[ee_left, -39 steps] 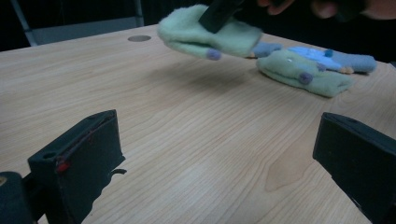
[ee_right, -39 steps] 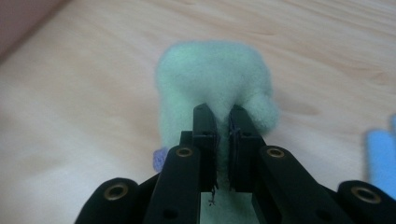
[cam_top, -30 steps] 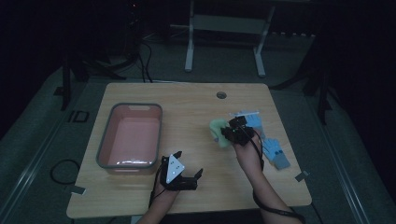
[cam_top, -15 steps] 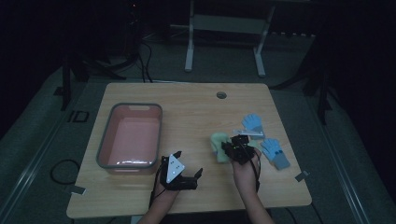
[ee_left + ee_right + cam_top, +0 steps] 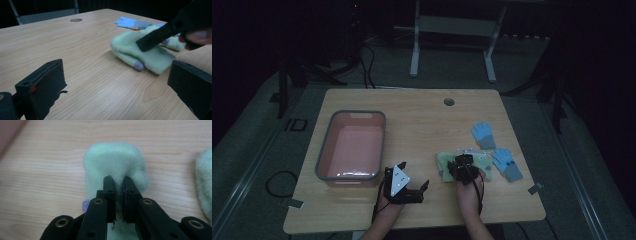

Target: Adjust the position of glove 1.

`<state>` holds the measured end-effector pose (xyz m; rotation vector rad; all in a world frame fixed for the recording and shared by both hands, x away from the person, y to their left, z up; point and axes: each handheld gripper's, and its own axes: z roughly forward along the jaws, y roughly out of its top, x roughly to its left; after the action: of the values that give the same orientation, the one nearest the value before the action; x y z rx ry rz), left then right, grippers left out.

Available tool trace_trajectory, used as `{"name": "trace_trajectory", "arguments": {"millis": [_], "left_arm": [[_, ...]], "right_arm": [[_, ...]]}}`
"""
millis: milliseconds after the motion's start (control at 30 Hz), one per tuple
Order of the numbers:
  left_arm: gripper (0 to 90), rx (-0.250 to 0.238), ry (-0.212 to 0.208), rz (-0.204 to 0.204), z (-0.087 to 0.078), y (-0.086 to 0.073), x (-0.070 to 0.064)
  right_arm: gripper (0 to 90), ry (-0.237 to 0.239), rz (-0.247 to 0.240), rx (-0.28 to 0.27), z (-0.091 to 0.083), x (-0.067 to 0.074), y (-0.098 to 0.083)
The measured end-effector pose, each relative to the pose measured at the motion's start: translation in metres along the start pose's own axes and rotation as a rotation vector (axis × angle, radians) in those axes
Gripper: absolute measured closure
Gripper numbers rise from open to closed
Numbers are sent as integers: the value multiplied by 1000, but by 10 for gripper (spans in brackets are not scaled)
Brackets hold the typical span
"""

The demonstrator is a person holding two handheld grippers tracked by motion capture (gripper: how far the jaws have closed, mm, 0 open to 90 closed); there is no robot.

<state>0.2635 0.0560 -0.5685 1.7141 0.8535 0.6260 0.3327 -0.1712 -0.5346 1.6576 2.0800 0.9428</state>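
R gripper: jaws nearly closed, pinching green glove. Glove lies flat on table, right of pink tub, beside 2nd green glove, near two blue gloves. L gripper: jaws wide apart, empty, resting just below tub.

Dim room around you: wooden table under low light, grey carpeted floor either side, a metal stand beyond the far edge, dark cables trailing ahead-left.
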Motion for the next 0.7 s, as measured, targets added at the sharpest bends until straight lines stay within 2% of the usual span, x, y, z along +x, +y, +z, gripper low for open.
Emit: {"name": "trace_trajectory", "arguments": {"millis": [133,233,267,333,400,500,600,700], "left_arm": [[16,0,-1,4,0,0,-1],[15,0,-1,-1,0,0,0],[15,0,-2,-4,0,0,0],[15,0,-4,-7,0,0,1],[15,1,-7,-5,0,0,1],[16,-1,-16,-7,0,0,1],[15,-2,-17,-5,1,0,1],[15,3,-18,0,1,0,0]], "right_arm": [[730,-16,2,8,9,-3,-4],[636,-3,5,4,9,-3,-3],[611,-4,-7,0,8,-4,-2],[585,4,-15,-17,4,-6,1],[584,4,-24,-33,-1,-7,6],[560,9,-63,-50,-8,-6,14],[556,38,-94,-35,-13,-5,21],[556,35,-141,-20,-16,-7,28]]}}
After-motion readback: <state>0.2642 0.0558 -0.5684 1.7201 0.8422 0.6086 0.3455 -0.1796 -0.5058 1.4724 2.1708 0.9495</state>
